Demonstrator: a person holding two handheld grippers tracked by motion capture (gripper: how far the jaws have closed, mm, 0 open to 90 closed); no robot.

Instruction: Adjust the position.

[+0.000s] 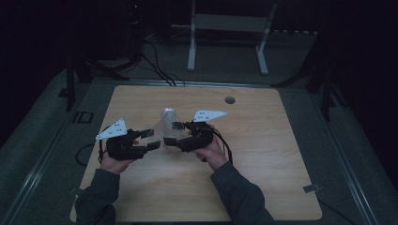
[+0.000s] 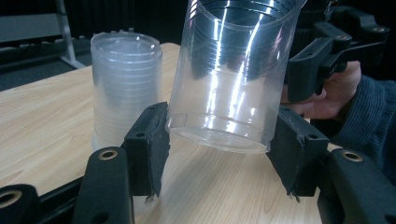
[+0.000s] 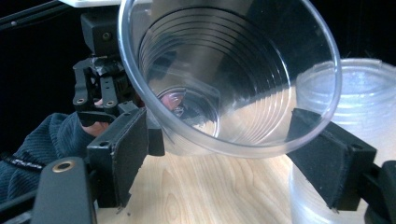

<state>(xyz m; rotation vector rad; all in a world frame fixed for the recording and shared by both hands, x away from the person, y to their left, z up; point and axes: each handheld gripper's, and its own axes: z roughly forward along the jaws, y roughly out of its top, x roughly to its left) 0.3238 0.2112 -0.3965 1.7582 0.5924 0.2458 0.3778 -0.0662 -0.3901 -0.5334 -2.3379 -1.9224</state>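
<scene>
A clear plastic cup (image 2: 233,70) hangs tilted above the wooden table (image 1: 263,164), held between both grippers. My left gripper (image 2: 219,154) is shut on the cup's narrow base, one pad on each side. My right gripper (image 3: 215,154) faces into the cup's open mouth (image 3: 224,70), and its pads lie against the wide rim on both sides. In the high view the left gripper (image 1: 151,139) and right gripper (image 1: 172,133) meet tip to tip at the table's middle. A stack of clear cups (image 1: 168,115) stands upside down just behind them.
The cup stack (image 2: 123,84) stands close beside the held cup, and it also sits right behind my right jaw (image 3: 355,102). A round cable hole (image 1: 230,100) sits near the table's far edge. A white frame (image 1: 225,28) stands on the floor beyond the table.
</scene>
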